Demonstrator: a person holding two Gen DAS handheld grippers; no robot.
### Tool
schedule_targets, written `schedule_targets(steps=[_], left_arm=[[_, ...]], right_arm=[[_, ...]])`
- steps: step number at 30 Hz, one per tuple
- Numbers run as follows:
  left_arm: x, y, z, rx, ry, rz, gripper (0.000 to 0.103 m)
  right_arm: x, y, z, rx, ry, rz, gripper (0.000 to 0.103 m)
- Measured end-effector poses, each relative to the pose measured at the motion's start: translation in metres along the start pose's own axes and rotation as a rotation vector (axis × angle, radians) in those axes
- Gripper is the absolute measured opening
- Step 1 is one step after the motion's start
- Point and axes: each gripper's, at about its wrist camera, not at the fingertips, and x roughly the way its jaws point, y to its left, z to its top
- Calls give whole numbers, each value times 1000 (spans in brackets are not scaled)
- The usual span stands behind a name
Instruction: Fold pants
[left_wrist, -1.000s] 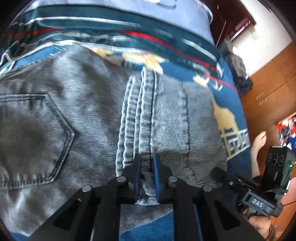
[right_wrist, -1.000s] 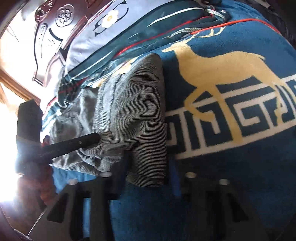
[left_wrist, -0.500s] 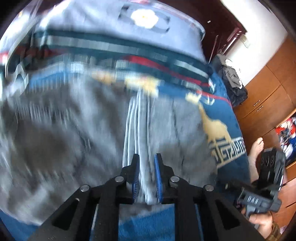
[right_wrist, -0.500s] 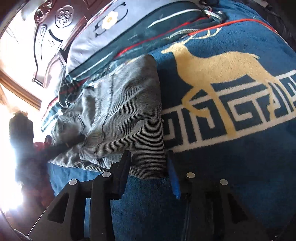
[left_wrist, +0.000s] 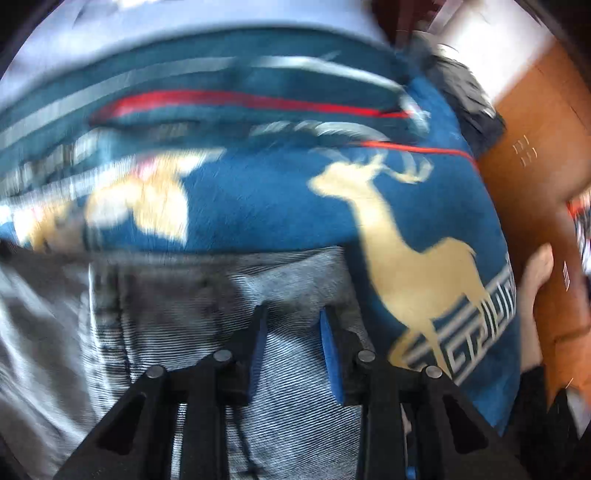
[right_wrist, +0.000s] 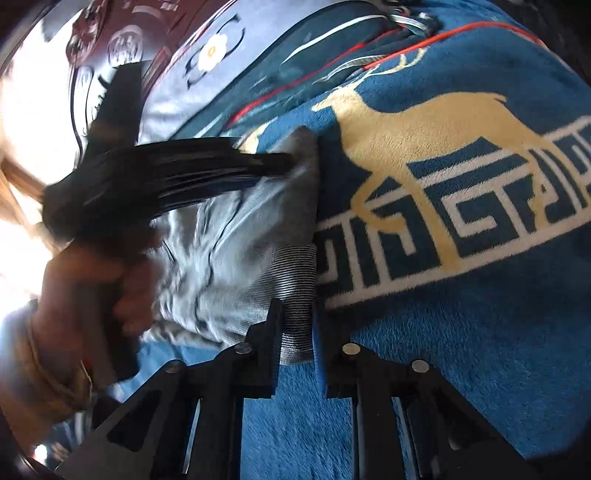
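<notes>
Jeans (right_wrist: 236, 236) run toward eleven o'clock from our right gripper (right_wrist: 295, 325), clamped on their near hem. Our left gripper (left_wrist: 291, 325) hovers at their far end, jaws opening, holding nothing.

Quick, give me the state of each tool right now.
Left tool: jaws opening, over the grey pants, pads not pressing on them.
Right tool: shut on the pants' striped hem.

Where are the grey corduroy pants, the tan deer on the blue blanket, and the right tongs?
grey corduroy pants (right_wrist: 258, 236): right wrist view, folded leg panel.
tan deer on the blue blanket (left_wrist: 413, 273): left wrist view, deer's body.
right tongs (right_wrist: 297, 332): right wrist view, between the tips, shut on the hem.
</notes>
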Motion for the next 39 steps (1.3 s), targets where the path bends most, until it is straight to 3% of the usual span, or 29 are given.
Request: schedule_targets(steps=[2,6,9,11,15,18,20,24,28,30,32,35,39], left_arm=[[1,8,0,-61,-13,-26,32],[-4,1,1,-28,-12,-15,32],[-31,12,-4,-77,-41,-84,32],[-56,20,-20,-58,-85,-94,33],[-89,40,-61,-3,-128,-19,33],[-89,50,-88,77,-107,66,33],[-78,55,-102,95,-71,116,33],[-69,58,-112,74,-121,118,34],[-70,49,-112,110,-137,172,34],[-73,50,-111,90,-139,168,38],[-80,53,-113,67,-144,190,59],[-91,57,-117,48,-158,174,67],[-108,59,-124,56,-172,197,70]], right_arm=[[0,3,-3,-26,23,-36,12],[10,-7,-7,23,57,-36,12],[6,-9,-6,38,54,-14,15],[-1,-12,-8,71,36,-6,23],[-19,12,0,-40,-37,-124,27],[-19,37,6,-120,-71,-146,27],[-9,47,6,-145,-53,-146,27],[22,43,-8,-178,23,-186,25],[21,48,-12,-221,17,-207,25],[15,49,-10,-188,9,-205,26],[9,52,-12,-172,-9,-199,33],[2,59,-17,-175,-23,-209,45],[-4,69,-23,-191,-24,-210,55]])
